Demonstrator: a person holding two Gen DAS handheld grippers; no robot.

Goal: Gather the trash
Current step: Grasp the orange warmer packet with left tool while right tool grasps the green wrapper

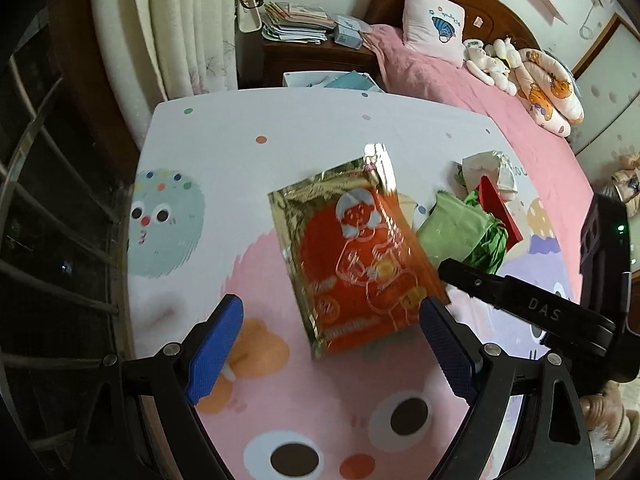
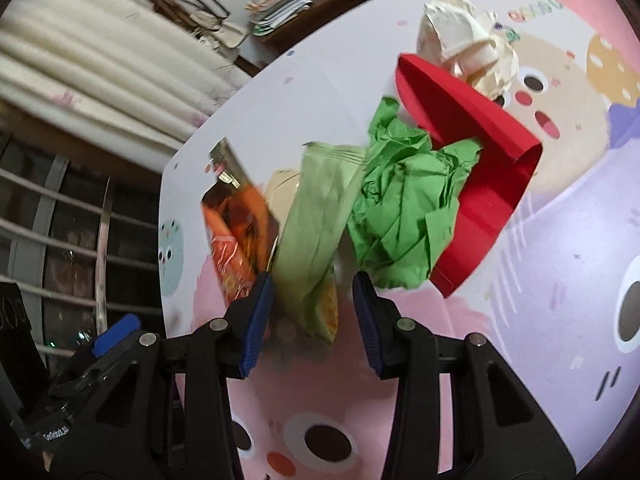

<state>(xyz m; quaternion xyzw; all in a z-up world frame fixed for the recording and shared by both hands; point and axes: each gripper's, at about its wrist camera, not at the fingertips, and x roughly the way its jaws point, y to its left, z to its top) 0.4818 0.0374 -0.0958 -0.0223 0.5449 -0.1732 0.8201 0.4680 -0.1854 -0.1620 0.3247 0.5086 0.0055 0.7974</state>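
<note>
Hanging apart over the pale green packet, the right gripper is not yet squeezed shut, while the left gripper is spread wide by the orange foil packet.

Glossy gold-and-orange foil packet mid-table; matt pale-green wrapper, crumpled green paper, smooth red card, creased cream paper wad toward far edge. Table cover smooth, printed. Gripper pads textured blue rubber.
</note>
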